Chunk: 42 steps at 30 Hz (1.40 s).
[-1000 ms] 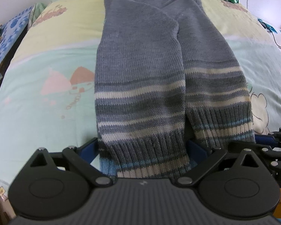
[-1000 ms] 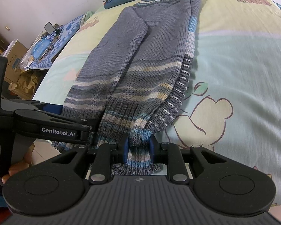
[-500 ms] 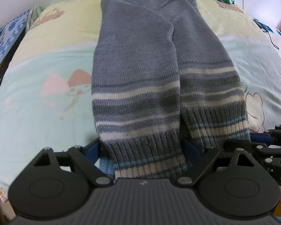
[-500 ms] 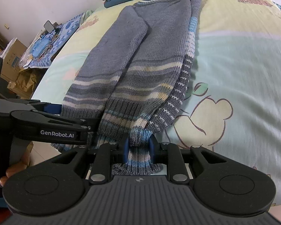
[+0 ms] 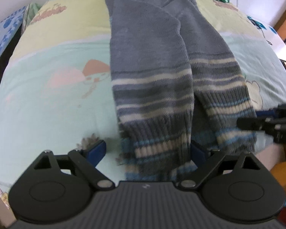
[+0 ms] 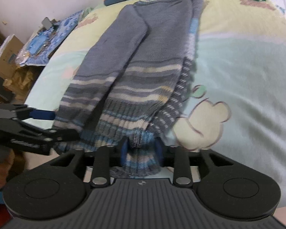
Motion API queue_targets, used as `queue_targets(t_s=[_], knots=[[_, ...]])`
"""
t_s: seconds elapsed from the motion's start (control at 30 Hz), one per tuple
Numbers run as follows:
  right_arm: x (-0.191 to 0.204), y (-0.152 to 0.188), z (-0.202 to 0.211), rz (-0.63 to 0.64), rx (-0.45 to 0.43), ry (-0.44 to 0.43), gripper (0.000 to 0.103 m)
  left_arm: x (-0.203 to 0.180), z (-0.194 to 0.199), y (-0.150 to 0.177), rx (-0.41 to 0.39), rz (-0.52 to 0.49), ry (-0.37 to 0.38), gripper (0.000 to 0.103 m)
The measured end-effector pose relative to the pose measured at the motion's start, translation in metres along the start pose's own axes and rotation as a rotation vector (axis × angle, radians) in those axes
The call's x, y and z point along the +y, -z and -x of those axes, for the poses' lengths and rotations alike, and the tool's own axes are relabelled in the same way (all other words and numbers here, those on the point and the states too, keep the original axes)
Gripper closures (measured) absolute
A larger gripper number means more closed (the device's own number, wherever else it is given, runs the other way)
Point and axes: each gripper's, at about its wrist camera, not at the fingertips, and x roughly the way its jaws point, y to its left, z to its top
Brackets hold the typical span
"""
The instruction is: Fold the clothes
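sweater point(image 5: 150, 61) lies lengthwise on the bed point(image 5: 53, 87), collar far, hem near and motion-blurred. left gripper point(image 5: 148, 150) fingers spread wide around the hem; right gripper point(image 6: 141, 148) pinches hem fabric.

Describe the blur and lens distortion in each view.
Left wrist view: motion blur smears the sweater hem near the left hand-held gripper, while the gripper body is sharp; fisheye bows the bed. Right wrist view: hem and the other gripper smeared, edges curved.
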Motion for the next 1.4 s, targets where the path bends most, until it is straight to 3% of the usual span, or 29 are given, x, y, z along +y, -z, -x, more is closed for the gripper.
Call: queue_targets(t_s=[0.17, 0.33, 0.5, 0.67, 0.7, 0.83, 1.0, 1.03, 1.2, 1.27, 1.4], knots=[[0.01, -0.019, 0.022, 0.036, -0.136, 0.055, 0.065, 0.011, 0.011, -0.007, -0.039, -0.082, 0.062, 0.011], [0.023, -0.029, -0.01, 0.026, -0.099, 0.048, 0.068, 0.007, -0.001, -0.009, -0.002, -0.137, 0.145, 0.013], [0.014, -0.019, -0.007, -0.067, -0.075, 0.04, 0.07, 0.006, 0.0, 0.003, 0.041, -0.227, 0.211, 0.015], [0.005, -0.01, -0.004, -0.161, -0.05, 0.032, 0.065, 0.029, 0.006, -0.011, 0.01, -0.148, 0.264, 0.009], [0.003, -0.008, -0.004, -0.18, -0.045, 0.03, 0.06, 0.032, 0.004, -0.016, 0.01, -0.127, 0.265, 0.008], [-0.005, -0.001, -0.002, -0.254, -0.025, 0.023, 0.058, 0.032, -0.01, -0.021, 0.048, -0.109, 0.224, 0.013], [-0.004, 0.008, 0.0, -0.294, -0.018, 0.032, 0.061, 0.03, -0.008, -0.022, 0.034, -0.129, 0.235, 0.034], [-0.002, 0.009, 0.001, -0.289, -0.02, 0.038, 0.064, 0.032, -0.008, -0.024, 0.032, -0.13, 0.243, 0.044], [0.005, 0.008, -0.002, -0.279, -0.019, 0.054, 0.081, 0.033, -0.008, -0.026, 0.02, -0.109, 0.264, 0.068], [0.007, 0.008, -0.001, -0.271, -0.021, 0.062, 0.083, 0.034, -0.007, -0.027, 0.02, -0.098, 0.268, 0.085], [0.013, 0.003, 0.006, -0.228, -0.047, 0.082, 0.085, 0.036, -0.008, -0.032, 0.046, -0.091, 0.258, 0.089]])
